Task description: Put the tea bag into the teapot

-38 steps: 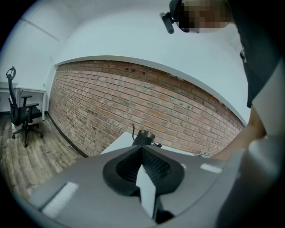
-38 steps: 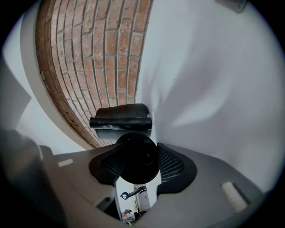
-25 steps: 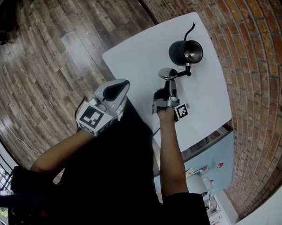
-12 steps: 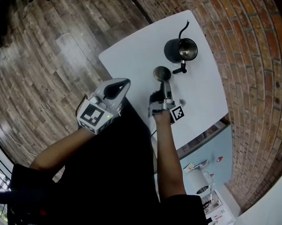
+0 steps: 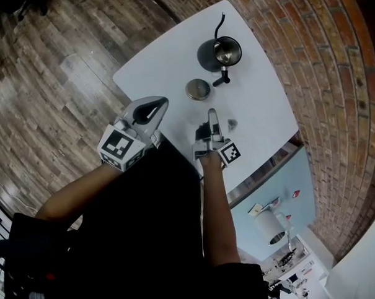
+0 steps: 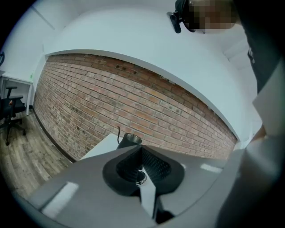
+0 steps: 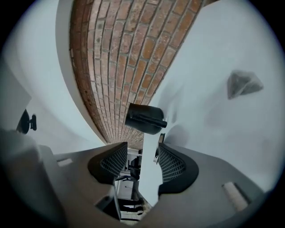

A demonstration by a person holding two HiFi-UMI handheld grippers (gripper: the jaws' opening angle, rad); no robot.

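Right tongs (image 5: 211, 114) now off lid (image 5: 198, 89) — arm (image 5: 213, 206) outstretched

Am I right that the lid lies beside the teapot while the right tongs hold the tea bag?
Not quite: the right tongs are open and empty; the right gripper view shows the tea bag lying on the table. The lid does lie beside the teapot.

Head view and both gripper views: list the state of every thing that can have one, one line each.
teapot: upright on the table, lid off, mouth open.
lid: off the teapot, lying flat on the table beside it.
tea bag: lying on the table, outside the teapot, not held.
left tongs: shut, nothing between them.
right tongs: open, nothing between them, above the table.
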